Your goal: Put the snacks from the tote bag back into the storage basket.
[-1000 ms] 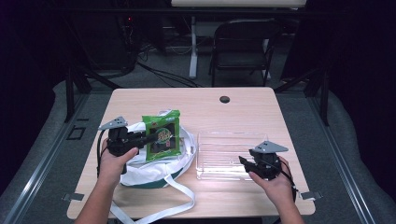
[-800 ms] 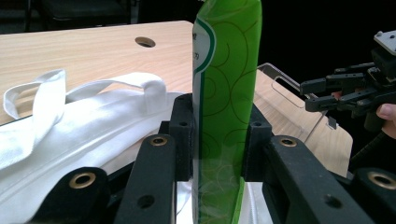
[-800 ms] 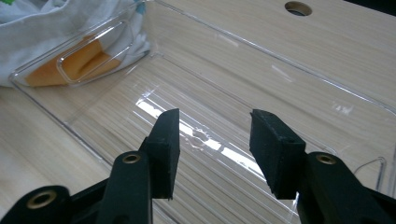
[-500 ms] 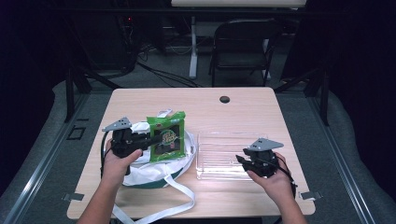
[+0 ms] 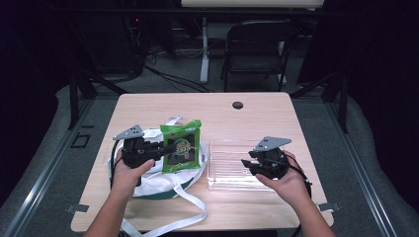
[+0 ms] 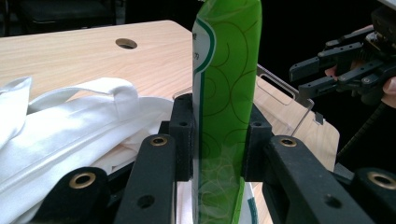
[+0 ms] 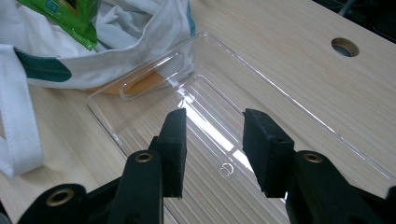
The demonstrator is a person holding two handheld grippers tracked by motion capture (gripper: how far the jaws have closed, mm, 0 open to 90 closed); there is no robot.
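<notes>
Dark room, light wooden table (image 5: 257, 118) with a round cable hole (image 5: 237, 105) near its far edge, a folding chair (image 5: 257, 49) sitting behind it on the grey floor.

I'm holding the left gripper (image 5: 163, 148) over the white cloth bag (image 5: 148, 180), which is lying crumpled on the left side of the table with its strap (image 5: 190, 219) trailing toward the near edge. The jaws are clamping a green snack packet (image 5: 182, 145), pads pressing on both faces (clear in the left gripper view, packet (image 6: 227, 93) standing upright between the pads (image 6: 183, 135)). The packet is hanging just above the bag, its right edge near the clear plastic tray (image 5: 222, 173).

The tray is lying flat right of the bag, just beside it. In the right gripper view the bag's edge (image 7: 116, 56) is overlapping the tray's (image 7: 154, 88) far corner, and something orange is showing through the plastic there (can't tell what it is).

I'm keeping the right gripper (image 5: 247, 166) above the tray's right part, pointing left toward the bag. Its jaws have just been closing partway and are now standing apart with nothing between them, pads (image 7: 175, 140) clear of the tray floor. The right hand (image 5: 286, 180) is gripping the body from behind, cable (image 5: 304, 185) trailing off by the wrist.
</notes>
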